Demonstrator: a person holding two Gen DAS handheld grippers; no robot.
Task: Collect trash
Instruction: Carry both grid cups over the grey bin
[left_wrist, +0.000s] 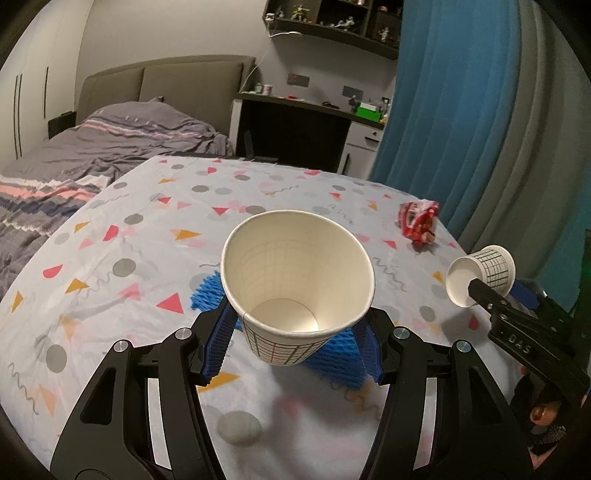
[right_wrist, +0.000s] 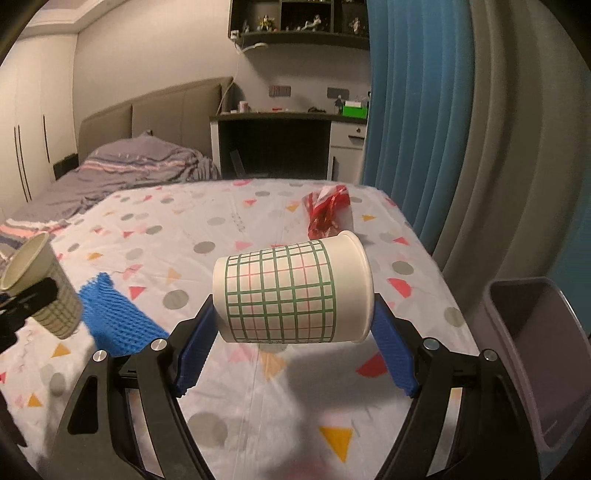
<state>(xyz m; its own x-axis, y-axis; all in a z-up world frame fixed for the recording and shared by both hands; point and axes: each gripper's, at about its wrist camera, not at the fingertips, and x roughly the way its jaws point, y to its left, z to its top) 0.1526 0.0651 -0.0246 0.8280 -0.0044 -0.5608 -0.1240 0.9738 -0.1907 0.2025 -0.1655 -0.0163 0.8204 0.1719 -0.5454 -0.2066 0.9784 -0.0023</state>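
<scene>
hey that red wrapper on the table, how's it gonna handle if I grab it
The red wrapper looks crumpled and thin, so probably floppy and very light. Its glossy film may slip between pads. Lying flat on the tablecloth, it's unlikely to roll.

Two paper cups (left_wrist: 297, 284) (right_wrist: 291, 291); one red wrapper (right_wrist: 327, 212); one blue foam net (right_wrist: 114, 314); one bin (right_wrist: 539, 354)

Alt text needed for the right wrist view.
The right gripper holds a grid-patterned white paper cup sideways above a confetti-print tablecloth. A grey plastic bin stands right; a red crumpled wrapper lies behind.
</scene>
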